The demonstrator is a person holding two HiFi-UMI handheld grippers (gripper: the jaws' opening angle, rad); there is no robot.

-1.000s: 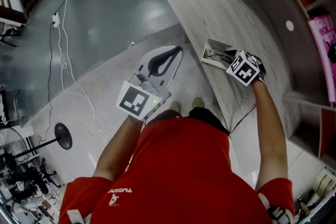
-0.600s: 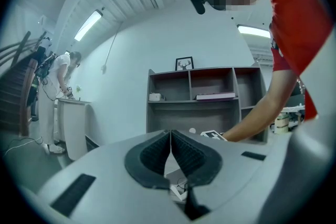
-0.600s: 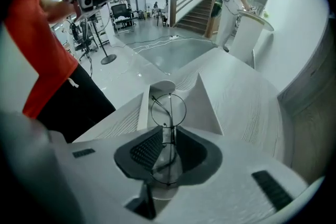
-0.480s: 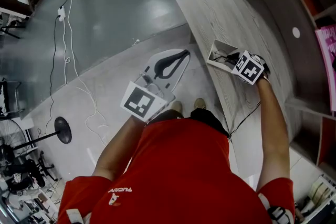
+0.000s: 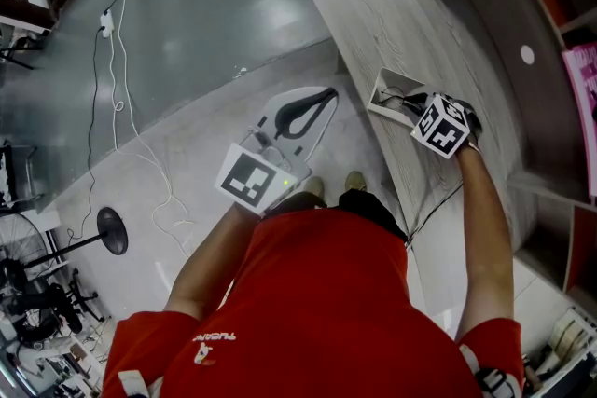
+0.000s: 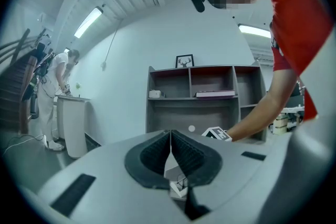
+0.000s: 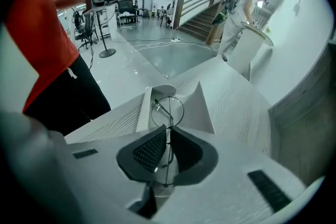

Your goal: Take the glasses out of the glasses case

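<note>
Overhead, the open white glasses case [image 5: 382, 87] sits on the wooden table [image 5: 392, 14] right of centre. The thin dark glasses [image 5: 399, 96] are inside it, and the right gripper [image 5: 419, 105] angles down into it. The left gripper [image 5: 328, 94] hangs at mid-frame over the floor, well apart. Left gripper view: jaws pressed together, nothing between them. Right gripper view: jaws closing, pads already meeting the wire frame, with one round lens showing just above the tips, over the case's open tray.
</note>
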